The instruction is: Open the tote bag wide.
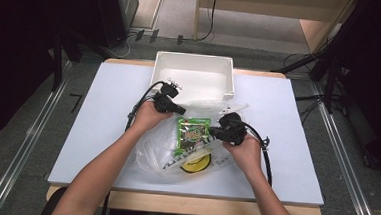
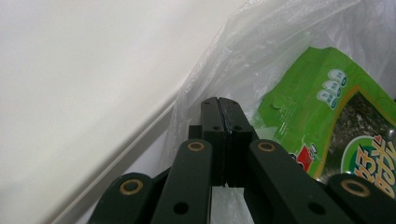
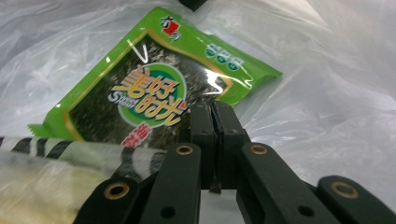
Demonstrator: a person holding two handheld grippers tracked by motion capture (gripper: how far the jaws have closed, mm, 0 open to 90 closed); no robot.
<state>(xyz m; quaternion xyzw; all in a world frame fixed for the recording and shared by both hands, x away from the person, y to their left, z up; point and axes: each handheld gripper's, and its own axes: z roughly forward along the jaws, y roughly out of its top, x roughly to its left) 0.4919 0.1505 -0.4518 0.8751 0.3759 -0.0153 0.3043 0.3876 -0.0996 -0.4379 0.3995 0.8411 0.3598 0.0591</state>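
Two tools, left tool point(image 1: 177, 108) and right tool point(image 1: 213, 133), I held pinched on the clear bag point(image 1: 158, 145) around the seaweed packet point(image 1: 193, 132), mid-tabletop point(image 1: 103, 112), near the white bin point(image 1: 193, 72).

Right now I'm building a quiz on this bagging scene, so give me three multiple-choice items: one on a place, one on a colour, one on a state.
1. Where does the white bin stand?
A. at the table's far edge, beyond the bag
B. on the floor
C. in the person's lap

2. What colour is the snack packet lying on the clear plastic bag?
A. red
B. green
C. blue

3. How do the jaws of the left gripper stand?
A. wide open
B. shut together
C. clamped round the bin's rim

Answers:
1 A: the high view shows it past the bag, at the white table's far side.
2 B: its wrapper is bright green.
3 B: the left gripper view shows the jaws meeting.
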